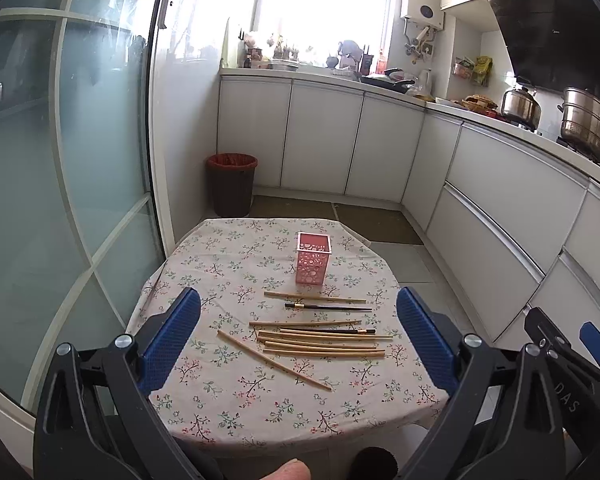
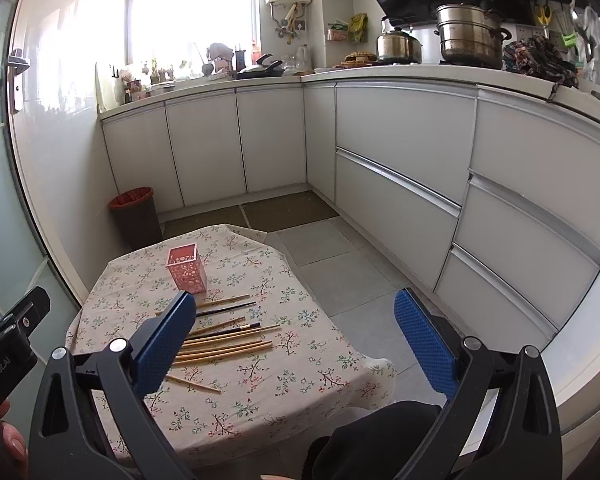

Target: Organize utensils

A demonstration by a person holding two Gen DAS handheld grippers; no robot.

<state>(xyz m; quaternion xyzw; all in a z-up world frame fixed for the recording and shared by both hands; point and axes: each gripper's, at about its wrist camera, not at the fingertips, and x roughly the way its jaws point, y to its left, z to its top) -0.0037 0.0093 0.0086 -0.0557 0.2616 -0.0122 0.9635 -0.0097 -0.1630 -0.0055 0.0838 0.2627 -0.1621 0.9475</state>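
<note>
The left gripper (image 1: 298,340) and right gripper (image 2: 294,344) are spread wide, holding nothing. Every wooden chopstick (image 1: 324,346) lies mid-frame on the flowery desk (image 1: 236,408). The pink holed square cup (image 1: 313,258) behind looks empty. Nothing is sorted yet.

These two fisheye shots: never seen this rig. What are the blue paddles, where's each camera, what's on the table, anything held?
No robot arm here: a person holds a two-finger gripper in each hand, each with a camera looking forward along its fingers. The blue paddles are the finger pads. One picture is from the left gripper, the other from the right gripper. Both stand wide open, and nothing is held. On the small table with a floral cloth lie loose chopsticks, mostly wooden and two dark, beside an upright pink holder. The holder looks empty.
</note>
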